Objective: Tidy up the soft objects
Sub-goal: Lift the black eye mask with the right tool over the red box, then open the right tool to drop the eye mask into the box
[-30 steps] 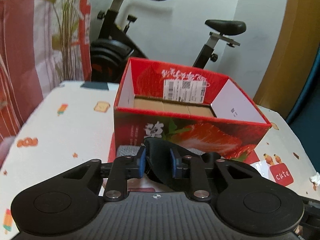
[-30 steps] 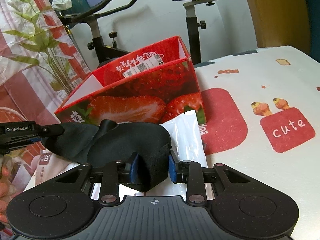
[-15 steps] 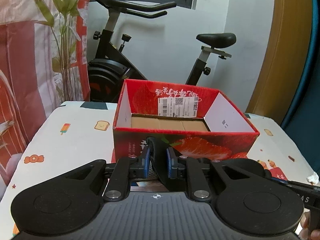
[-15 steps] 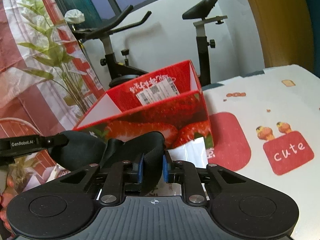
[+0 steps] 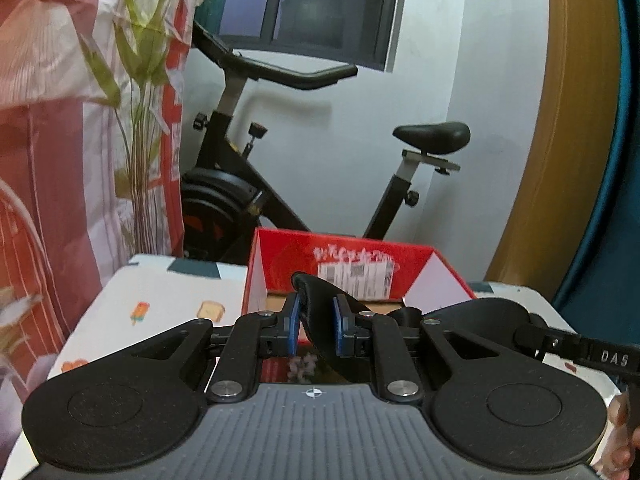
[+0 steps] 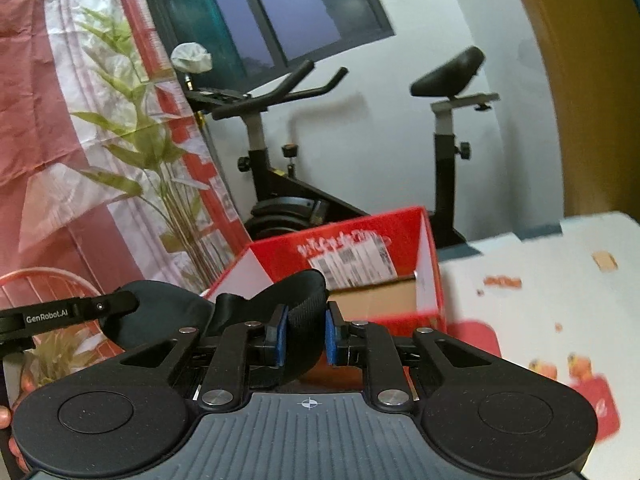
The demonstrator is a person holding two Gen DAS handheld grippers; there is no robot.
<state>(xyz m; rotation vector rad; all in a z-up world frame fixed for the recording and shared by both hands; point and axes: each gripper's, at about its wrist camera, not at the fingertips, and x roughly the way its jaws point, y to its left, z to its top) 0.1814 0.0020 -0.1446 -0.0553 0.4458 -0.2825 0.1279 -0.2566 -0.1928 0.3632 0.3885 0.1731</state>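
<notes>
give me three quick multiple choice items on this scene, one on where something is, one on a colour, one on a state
1. Where is the exercise bike?
A. behind the red box
B. on the table
C. inside the box

2. What colour are the pads on the tongs?
A. yellow
B. blue
C. white

3. What is the state of the right tongs?
A. wide open and empty
B. shut on a paper sheet
C. shut on the black soft item

Answers:
1. A, the bike stands on the floor beyond the red box and the table.
2. B, blue pads show on both the right and the left tongs.
3. C, the pads press on the black soft item, which the left tongs grip too.
</notes>
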